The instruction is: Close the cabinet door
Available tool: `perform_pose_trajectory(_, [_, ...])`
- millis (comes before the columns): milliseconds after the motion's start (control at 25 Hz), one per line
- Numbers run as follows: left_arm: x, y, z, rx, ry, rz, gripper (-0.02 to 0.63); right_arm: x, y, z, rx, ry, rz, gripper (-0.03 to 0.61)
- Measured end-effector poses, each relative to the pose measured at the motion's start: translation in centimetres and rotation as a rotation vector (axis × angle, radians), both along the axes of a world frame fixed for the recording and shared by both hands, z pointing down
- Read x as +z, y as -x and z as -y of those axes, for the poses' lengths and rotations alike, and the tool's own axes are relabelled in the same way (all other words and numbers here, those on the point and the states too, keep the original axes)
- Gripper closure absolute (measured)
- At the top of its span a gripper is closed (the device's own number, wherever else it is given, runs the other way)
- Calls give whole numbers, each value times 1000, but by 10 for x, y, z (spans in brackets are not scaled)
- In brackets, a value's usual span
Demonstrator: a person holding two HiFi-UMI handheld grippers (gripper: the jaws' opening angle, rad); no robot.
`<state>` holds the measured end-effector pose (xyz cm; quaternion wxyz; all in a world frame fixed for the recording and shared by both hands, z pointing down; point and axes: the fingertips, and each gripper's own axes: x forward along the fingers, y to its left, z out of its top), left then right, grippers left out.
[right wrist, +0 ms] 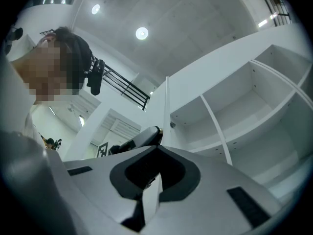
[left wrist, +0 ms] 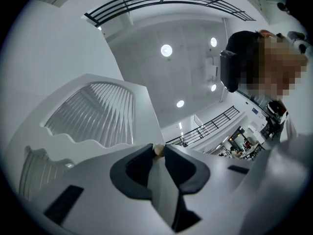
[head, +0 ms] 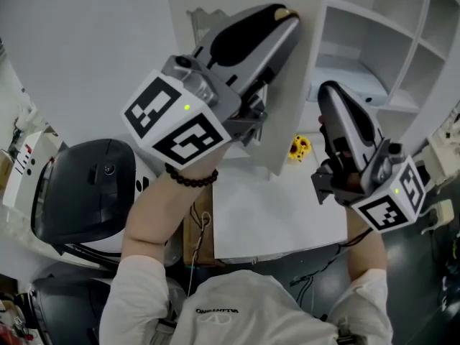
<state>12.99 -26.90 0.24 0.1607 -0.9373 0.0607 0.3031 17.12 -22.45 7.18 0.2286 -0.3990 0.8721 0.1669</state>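
The white cabinet door (head: 291,121) stands open, with a louvred panel (left wrist: 93,111) in its face. At the door's edge my left gripper (head: 287,14) points upward, shut on the door's small beige knob (left wrist: 157,150). In the right gripper view the door (right wrist: 164,102) shows nearly edge-on, with the left gripper (right wrist: 142,138) on its far side. My right gripper (head: 327,92) hangs a little to the right of the door, in front of the open cabinet (head: 374,85). Its tips (right wrist: 157,150) meet and hold nothing.
The cabinet's white shelves (right wrist: 230,111) lie open to the right of the door. Below them is a white tabletop (head: 273,221) with a small yellow object (head: 299,147). A black rounded object (head: 79,192) stands at the left. Cables hang at the table's front edge.
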Motion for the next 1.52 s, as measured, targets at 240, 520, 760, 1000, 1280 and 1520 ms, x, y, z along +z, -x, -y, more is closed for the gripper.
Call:
perform_pose_trajectory(240, [1,-23,12,-101,-41,8,534,12,-12,13,26,37,12,569])
perform_pose_trajectory(520, [1,-45,26,-207,-87,10,534,24,-25,34,75,66,13,569])
perform_pose_trajectory(760, [3,-54,30,-263,-111,-3,534,28,-31,40,104,63,17,569])
perform_pose_trajectory(1000, [1,-71,51,-307,-109,33,532,28,-39,53,119,60,2,569])
perform_pose_trajectory(1280, [2,-85,68,-360,-105,66,531,33,-49,67,116,74,15,569])
perform_pose_trajectory(1520, [1,-95,81,-415,-108,84,531,40,-60,87,133,85,19,569])
